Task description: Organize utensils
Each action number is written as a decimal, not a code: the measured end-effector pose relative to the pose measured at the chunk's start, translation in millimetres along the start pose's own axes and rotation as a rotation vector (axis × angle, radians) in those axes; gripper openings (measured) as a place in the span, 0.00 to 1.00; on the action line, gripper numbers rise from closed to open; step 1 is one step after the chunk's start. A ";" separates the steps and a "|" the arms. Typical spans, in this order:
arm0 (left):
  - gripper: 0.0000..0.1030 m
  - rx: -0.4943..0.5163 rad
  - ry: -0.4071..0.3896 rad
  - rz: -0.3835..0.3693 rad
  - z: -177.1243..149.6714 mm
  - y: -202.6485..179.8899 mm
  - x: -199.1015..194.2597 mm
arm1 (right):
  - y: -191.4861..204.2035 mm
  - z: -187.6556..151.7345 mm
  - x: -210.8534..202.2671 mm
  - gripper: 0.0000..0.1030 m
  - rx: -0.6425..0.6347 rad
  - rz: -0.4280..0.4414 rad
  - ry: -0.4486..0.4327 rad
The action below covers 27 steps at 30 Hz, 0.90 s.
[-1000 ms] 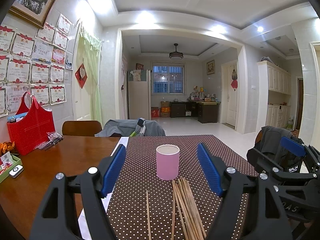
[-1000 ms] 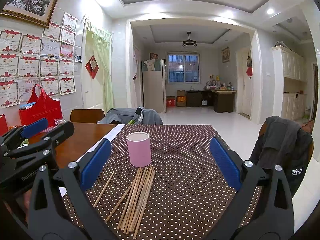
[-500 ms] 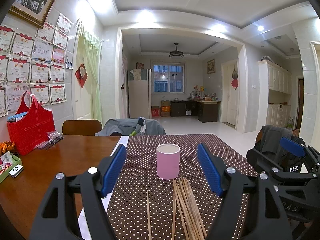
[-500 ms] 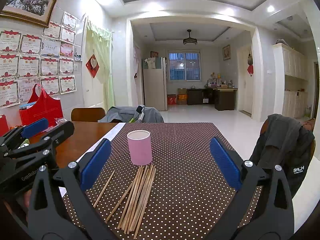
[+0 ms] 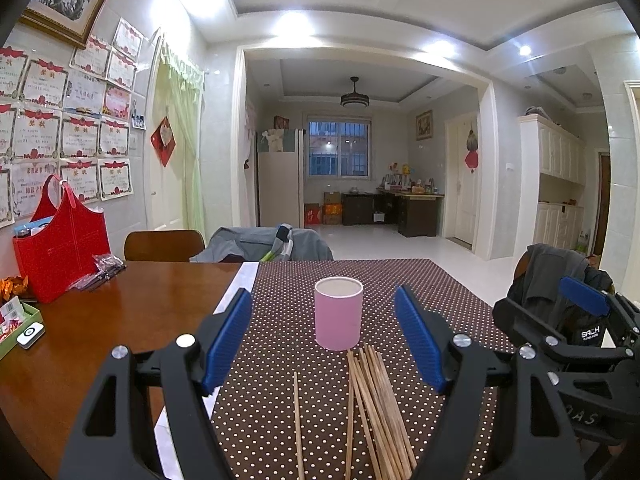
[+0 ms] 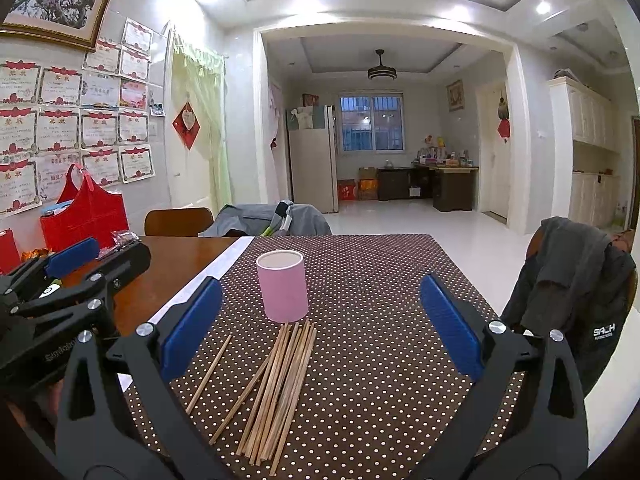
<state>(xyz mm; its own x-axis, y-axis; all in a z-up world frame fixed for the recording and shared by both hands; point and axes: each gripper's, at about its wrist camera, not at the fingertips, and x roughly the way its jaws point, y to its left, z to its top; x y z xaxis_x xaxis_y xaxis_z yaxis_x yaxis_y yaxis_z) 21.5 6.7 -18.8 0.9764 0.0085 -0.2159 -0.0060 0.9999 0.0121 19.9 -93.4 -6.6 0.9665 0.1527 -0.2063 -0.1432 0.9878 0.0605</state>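
A pink cylindrical cup (image 5: pixel 338 314) (image 6: pixel 282 286) stands upright and empty on the brown dotted cloth (image 6: pixel 372 280). Just in front of it lies a bundle of several wooden chopsticks (image 5: pixel 378 408) (image 6: pixel 280 384), with one single chopstick (image 5: pixel 297 424) (image 6: pixel 209 368) lying apart to their left. My left gripper (image 5: pixel 324 336) hovers open above the near end of the chopsticks, nothing between its blue pads. My right gripper (image 6: pixel 320 320) is also open and empty, further right. Each gripper shows at the edge of the other's view.
The wooden table (image 5: pixel 100 320) carries a red bag (image 5: pixel 64 244), small packets and a green box (image 5: pixel 16 320) at the left. Chairs draped with grey clothes stand at the far end (image 5: pixel 264 244) and at the right (image 6: pixel 576 280).
Both grippers have drifted very slightly, so the cup sits a touch higher in each view. Nothing was picked up or let go.
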 end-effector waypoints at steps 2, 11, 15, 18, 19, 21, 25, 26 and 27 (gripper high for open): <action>0.70 0.002 0.004 0.003 -0.4 -0.2 1.5 | -0.2 0.3 1.5 0.94 -0.003 -0.002 0.001; 0.71 0.012 0.019 0.006 -3.8 -1.3 9.0 | -0.8 -1.2 6.7 0.94 -0.011 -0.028 -0.008; 0.71 0.022 0.068 0.013 -8.8 0.3 20.4 | -2.5 -6.8 20.6 0.94 -0.008 -0.016 0.047; 0.70 0.014 0.140 -0.017 -14.8 5.9 35.6 | -6.8 -12.9 38.7 0.94 0.019 0.025 0.117; 0.70 0.007 0.182 -0.017 -17.8 9.0 43.8 | -8.0 -15.2 43.6 0.94 0.025 0.031 0.139; 0.70 -0.014 0.272 -0.017 -25.7 18.5 61.6 | -11.7 -20.9 58.6 0.94 0.032 0.025 0.207; 0.70 -0.093 0.461 -0.022 -48.3 44.3 96.9 | -13.6 -35.0 83.1 0.94 0.012 0.002 0.296; 0.70 -0.108 0.498 -0.019 -53.9 49.5 103.5 | -14.2 -38.5 88.5 0.94 0.006 -0.010 0.314; 0.70 -0.123 0.539 -0.018 -60.7 55.7 111.5 | -14.8 -43.0 94.5 0.94 -0.001 -0.018 0.334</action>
<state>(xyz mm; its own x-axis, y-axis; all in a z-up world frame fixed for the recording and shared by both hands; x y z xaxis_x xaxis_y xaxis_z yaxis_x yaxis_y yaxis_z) 116.9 63.9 -101.4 0.7280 -0.0368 -0.6845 -0.0473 0.9935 -0.1037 104.2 -92.3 -69.0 0.8459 0.1359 -0.5158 -0.1268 0.9905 0.0531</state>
